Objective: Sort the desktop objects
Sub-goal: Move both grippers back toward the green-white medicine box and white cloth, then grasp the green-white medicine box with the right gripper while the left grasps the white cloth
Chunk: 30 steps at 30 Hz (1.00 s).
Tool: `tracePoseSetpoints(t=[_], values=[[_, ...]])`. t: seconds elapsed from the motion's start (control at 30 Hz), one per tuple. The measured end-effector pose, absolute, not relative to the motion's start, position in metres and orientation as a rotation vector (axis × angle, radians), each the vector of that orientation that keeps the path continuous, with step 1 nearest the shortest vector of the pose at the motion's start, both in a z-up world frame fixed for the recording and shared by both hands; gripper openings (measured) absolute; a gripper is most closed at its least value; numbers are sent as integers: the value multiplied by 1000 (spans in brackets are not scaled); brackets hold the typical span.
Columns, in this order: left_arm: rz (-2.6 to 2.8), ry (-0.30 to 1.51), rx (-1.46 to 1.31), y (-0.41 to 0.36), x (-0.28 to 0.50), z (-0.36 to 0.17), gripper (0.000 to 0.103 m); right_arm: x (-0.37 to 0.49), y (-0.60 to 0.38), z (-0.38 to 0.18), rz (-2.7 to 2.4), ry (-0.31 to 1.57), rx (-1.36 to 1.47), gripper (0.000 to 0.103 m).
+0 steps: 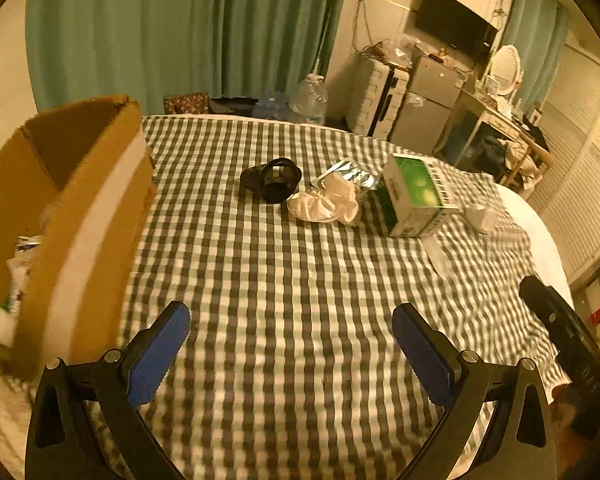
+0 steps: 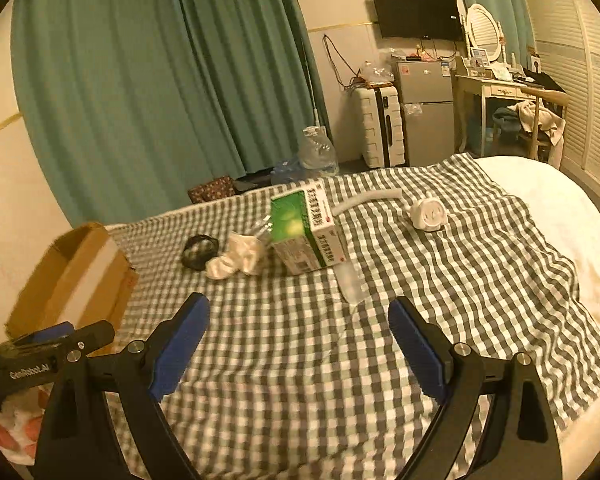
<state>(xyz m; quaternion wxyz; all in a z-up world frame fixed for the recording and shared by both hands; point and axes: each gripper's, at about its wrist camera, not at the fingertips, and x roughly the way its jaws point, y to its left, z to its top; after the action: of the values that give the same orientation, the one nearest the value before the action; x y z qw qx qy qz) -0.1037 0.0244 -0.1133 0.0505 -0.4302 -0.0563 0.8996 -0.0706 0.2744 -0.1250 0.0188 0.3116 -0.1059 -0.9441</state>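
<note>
Both sets of jaws stand released and empty above a bed (image 1: 540, 240) spread with a checked cloth (image 1: 284, 280). The left gripper (image 1: 292, 352) hangs beside a cardboard box (image 1: 80, 216) at 9 o'clock. At 12 o'clock from it lie a black strap (image 1: 272, 179), a crumpled white wrapper (image 1: 328, 202) touching a silver packet (image 1: 350, 172), and a green and white carton (image 1: 414, 196). The right gripper (image 2: 298, 340) has a clear plastic piece (image 2: 350, 280) at 12 o'clock, a round white object (image 2: 429, 214) at 1 o'clock, and a pale tube (image 2: 366, 198) behind the carton.
</note>
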Motion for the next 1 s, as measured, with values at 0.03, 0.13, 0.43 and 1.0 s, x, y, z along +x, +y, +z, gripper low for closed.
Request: tracePoseSetpoints(t=[0.03, 0.13, 0.43, 1.0], values=[[2749, -162, -1316, 28, -113, -120, 103, -74, 274, -130, -2932, -328, 969, 91], [2760, -110, -1325, 38, -130, -134, 103, -102, 273, -144, -2929, -301, 980, 91], [2785, 38, -1329, 64, -193, -182, 103, -171, 267, -178, -2904, -204, 1024, 91], [2732, 17, -1314, 82, -251, -215, 103, -217, 242, -190, -2920, 10, 980, 93]])
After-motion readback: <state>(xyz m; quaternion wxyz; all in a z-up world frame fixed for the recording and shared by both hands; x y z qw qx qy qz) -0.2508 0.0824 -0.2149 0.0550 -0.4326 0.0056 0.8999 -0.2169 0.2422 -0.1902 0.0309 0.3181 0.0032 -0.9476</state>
